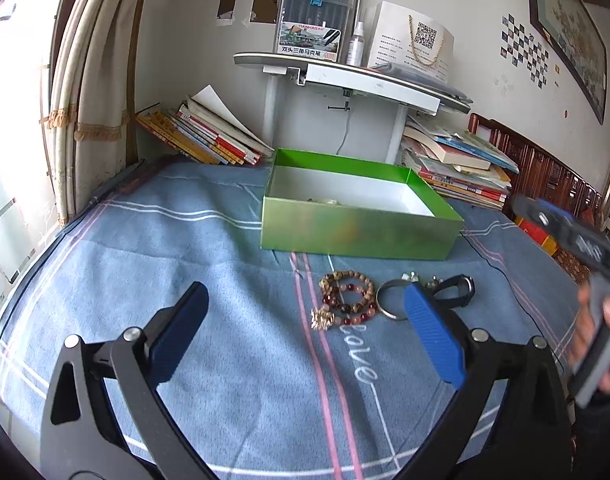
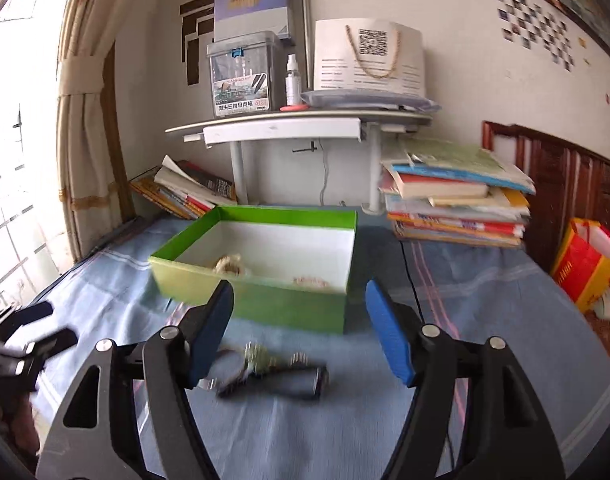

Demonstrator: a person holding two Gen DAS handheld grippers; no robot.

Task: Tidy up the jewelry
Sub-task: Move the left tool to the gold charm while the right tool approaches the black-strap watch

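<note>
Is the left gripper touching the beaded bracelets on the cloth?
Apart. In the left wrist view the left gripper is open, and blue cloth shows between each finger and the beaded bracelets lying ahead of them.

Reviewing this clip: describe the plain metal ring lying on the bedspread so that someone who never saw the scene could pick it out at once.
Start at the green box on the blue bedspread; a row of jewelry lies on the cloth in front of it. The metal ring sits mid-row, between the beaded bracelets and the black watch. It alone is a bare, thin silver hoop without beads or strap.
</note>
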